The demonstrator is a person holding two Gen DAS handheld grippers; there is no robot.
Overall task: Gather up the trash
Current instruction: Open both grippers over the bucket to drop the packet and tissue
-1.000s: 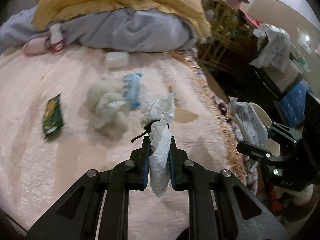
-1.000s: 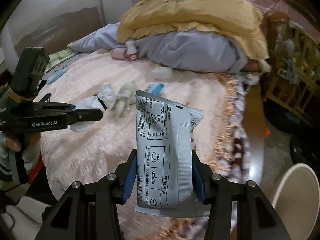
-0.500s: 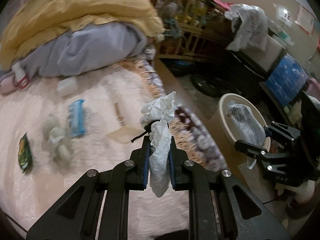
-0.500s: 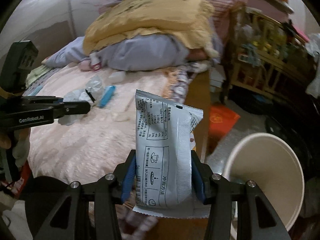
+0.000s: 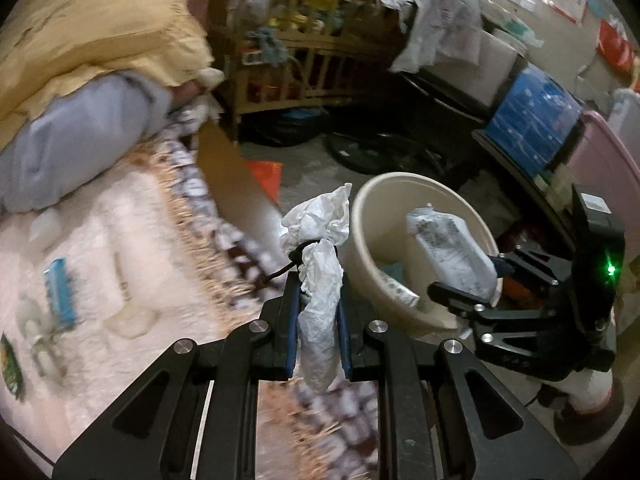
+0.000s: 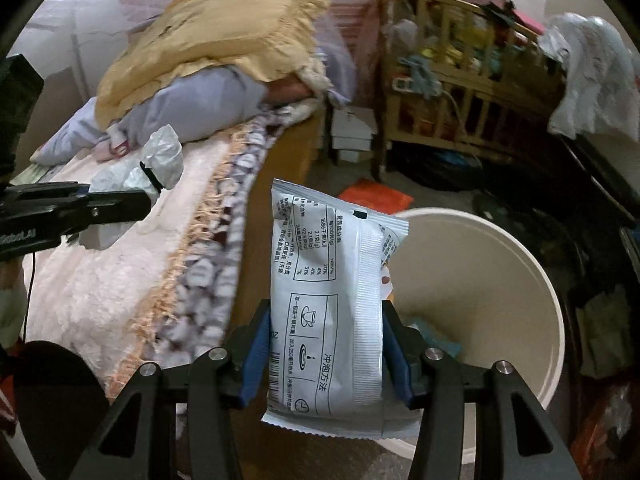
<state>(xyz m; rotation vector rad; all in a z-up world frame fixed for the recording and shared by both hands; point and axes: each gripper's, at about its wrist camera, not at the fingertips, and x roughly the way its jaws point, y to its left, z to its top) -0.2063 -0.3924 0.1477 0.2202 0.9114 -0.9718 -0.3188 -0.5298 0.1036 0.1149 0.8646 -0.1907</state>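
Your left gripper [image 5: 318,312] has its jaws drawn narrow, clamped on a crumpled white tissue wad [image 5: 320,276] tied round the middle with a dark band. The wad sticks up between the blue pads and hangs a little below them. It sits over the fringed edge of the bed [image 5: 120,264], just left of a cream round bin [image 5: 360,216] standing on the floor.

Your right gripper [image 6: 326,344] has its jaws partly apart, closed on the sides of a white printed food packet [image 6: 328,300], which stands upright between the pads. In the left wrist view this packet [image 5: 452,260] is held over the bin's opening, on its right half. In the right wrist view the bin [image 6: 520,272] is just right of and behind the packet, with a few scraps lying at its bottom.

More trash lies on the pale pink bedcover at the far left: a blue wrapper [image 5: 60,292], a green packet [image 5: 10,364] at the very edge, and some pale blurred pieces [image 5: 36,328] between them. A yellow blanket [image 5: 92,36] lies over grey bedding at the head of the bed. A wooden crib [image 6: 452,80] full of clutter stands beyond the bin.
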